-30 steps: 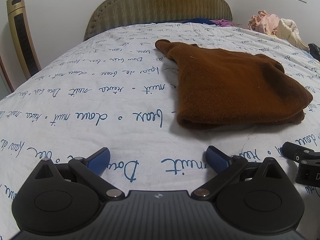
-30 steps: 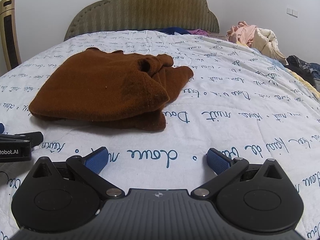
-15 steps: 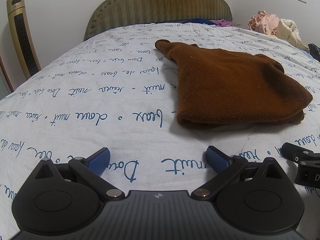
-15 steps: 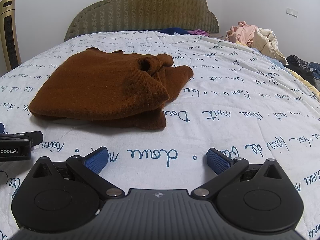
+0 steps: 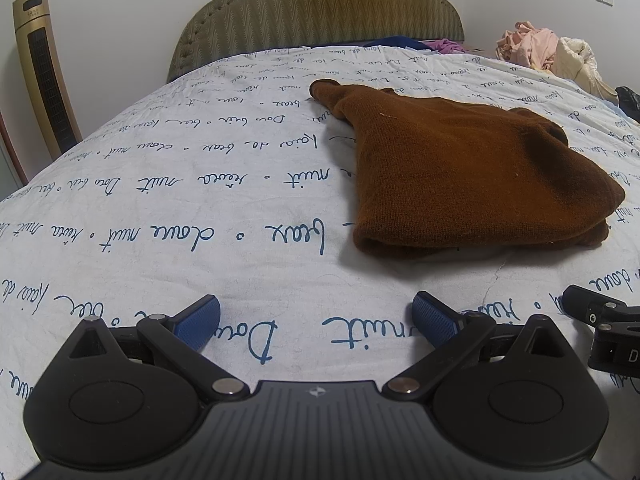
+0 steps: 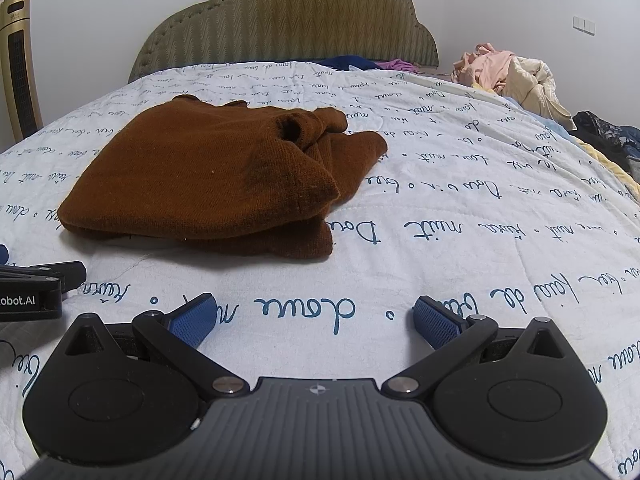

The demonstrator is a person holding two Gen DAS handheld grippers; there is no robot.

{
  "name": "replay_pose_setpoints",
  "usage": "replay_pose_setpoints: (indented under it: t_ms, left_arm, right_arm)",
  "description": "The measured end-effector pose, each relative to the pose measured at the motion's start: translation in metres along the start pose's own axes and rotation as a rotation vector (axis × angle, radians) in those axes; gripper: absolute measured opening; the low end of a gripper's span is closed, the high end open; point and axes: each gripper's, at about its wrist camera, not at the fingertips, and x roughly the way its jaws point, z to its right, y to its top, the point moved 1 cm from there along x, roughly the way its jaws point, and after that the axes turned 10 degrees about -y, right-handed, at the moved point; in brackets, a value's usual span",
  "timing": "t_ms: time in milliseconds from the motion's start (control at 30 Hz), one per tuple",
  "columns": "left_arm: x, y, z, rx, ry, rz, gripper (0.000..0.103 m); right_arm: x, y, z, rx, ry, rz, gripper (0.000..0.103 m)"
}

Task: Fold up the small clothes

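The left tool (image 5: 316,316) rests on the bed (image 5: 200,208) just short of the folded brown garment (image 5: 460,172), its jaws spread wide and holding nothing. Right of it, the right tool (image 6: 314,318) sits likewise released, the brown garment lying ahead to its left.

White quilted bed cover (image 6: 460,240) printed all over with rows of blue cursive script, upside down to both cameras; words readable include "nuit", "beaux" and "Dou…", separated by dots. Black body of the left claw (image 6: 28,300), seen at the right wrist view's left edge, carries white lettering "obot.AI", its start cut off by the frame.
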Motion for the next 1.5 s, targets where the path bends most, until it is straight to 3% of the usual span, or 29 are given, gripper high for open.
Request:
replay_pose_setpoints:
  t_ms: [1500]
  left_arm:
    - [-0.007, 0.001, 0.001, 0.012, 0.005, -0.003, 0.103]
  right_arm:
    - [-0.013, 0.005, -0.003, -0.018, 0.003, 0.021, 0.103]
